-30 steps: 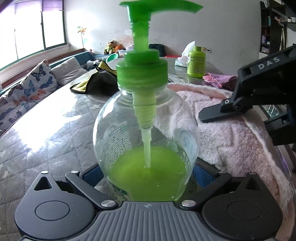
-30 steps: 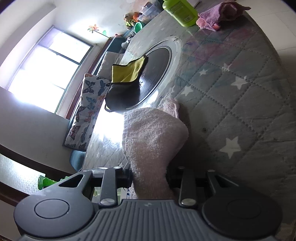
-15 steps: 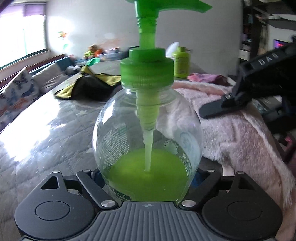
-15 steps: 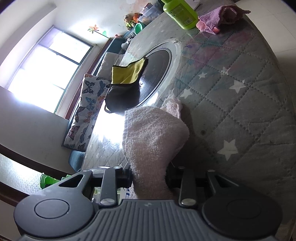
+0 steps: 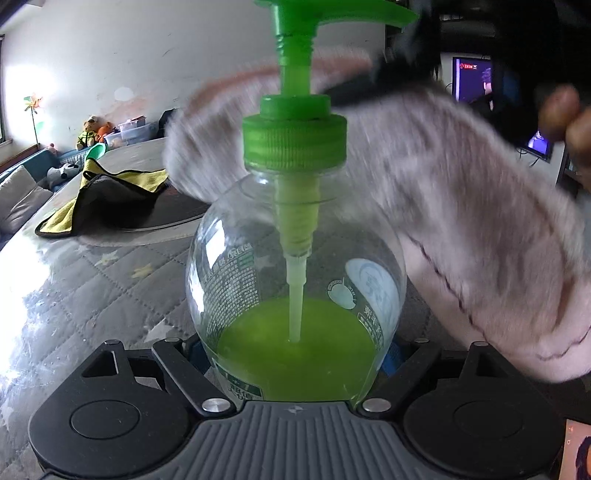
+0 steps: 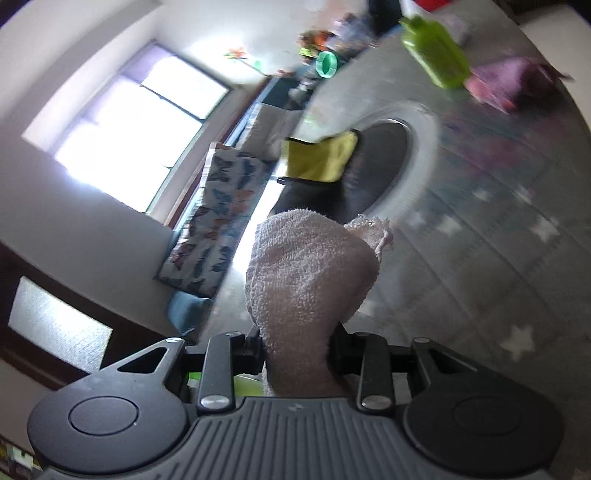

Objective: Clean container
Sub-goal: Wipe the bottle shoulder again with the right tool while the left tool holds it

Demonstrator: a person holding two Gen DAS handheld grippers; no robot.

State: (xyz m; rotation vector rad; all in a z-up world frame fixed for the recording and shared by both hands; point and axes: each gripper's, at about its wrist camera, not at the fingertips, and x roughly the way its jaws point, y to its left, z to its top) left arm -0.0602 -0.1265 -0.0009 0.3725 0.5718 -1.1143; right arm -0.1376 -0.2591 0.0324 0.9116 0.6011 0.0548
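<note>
Where half a second ago the towel (image 5: 480, 229) lay on the table (image 5: 110, 295) to the right of the bottle (image 5: 295, 295), it is now in the air, swept up behind the green cap (image 5: 294, 140) and draped down past the bottle's right shoulder, smeared with motion blur. The right tongs (image 6: 298, 345) are clenched on a bunch of that towel, which stands up between the fingers and hides most of what lies ahead of them; the room behind has blurred as well, so the whole hand is swinging. The left tongs (image 5: 295, 354) have not let go: they are clamped on the lower belly of the bottle, which sits upright between the fingers with green liquid pooled at the bottom and the pump (image 5: 332, 14) overhead. The view past the bottle has turned too, the yellow cloth (image 5: 110, 192) now lying further left of it. I judge the wiping is just starting, the towel arriving at the neck and shoulder. Whether it already touches the glass I cannot tell through the blur.
</note>
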